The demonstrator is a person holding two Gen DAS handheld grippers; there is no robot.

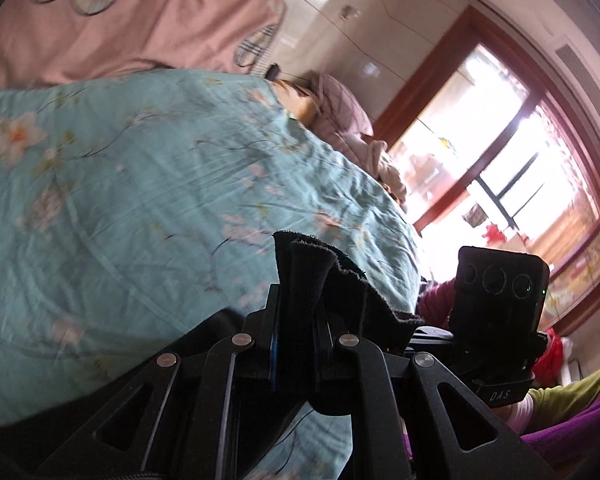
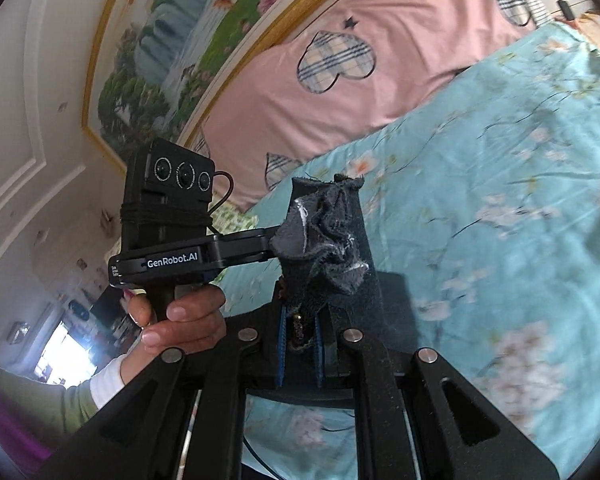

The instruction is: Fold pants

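I hold pants (image 1: 312, 276) edges pinched in both closed jaws, lifted above the bed (image 1: 140, 184); folding barely begun, I judge.

1. Black dark-fabric pants (image 1: 320, 280): frayed grey edge, bunched grey with whitish streaks in the right wrist view (image 2: 324, 236).
2. Teal quilted bedspread (image 1: 140, 168): pale pink and white blossoms on thin dark branches.
3. Pink cotton pillow (image 2: 380, 52): heart patches in grey, navy and cream plaid, dark-outlined; one small dark star.
4. Gold-framed wall picture (image 2: 172, 48): green trees, blue-white waterfall, pink flowers.
5. Black left tool (image 1: 296, 340) and black right tool (image 2: 300, 332): blue finger pads, silver rivets.
6. Reddish-brown wooden window frame (image 1: 432, 92).
7. Olive-green sleeve (image 2: 32, 404) with white cuff.
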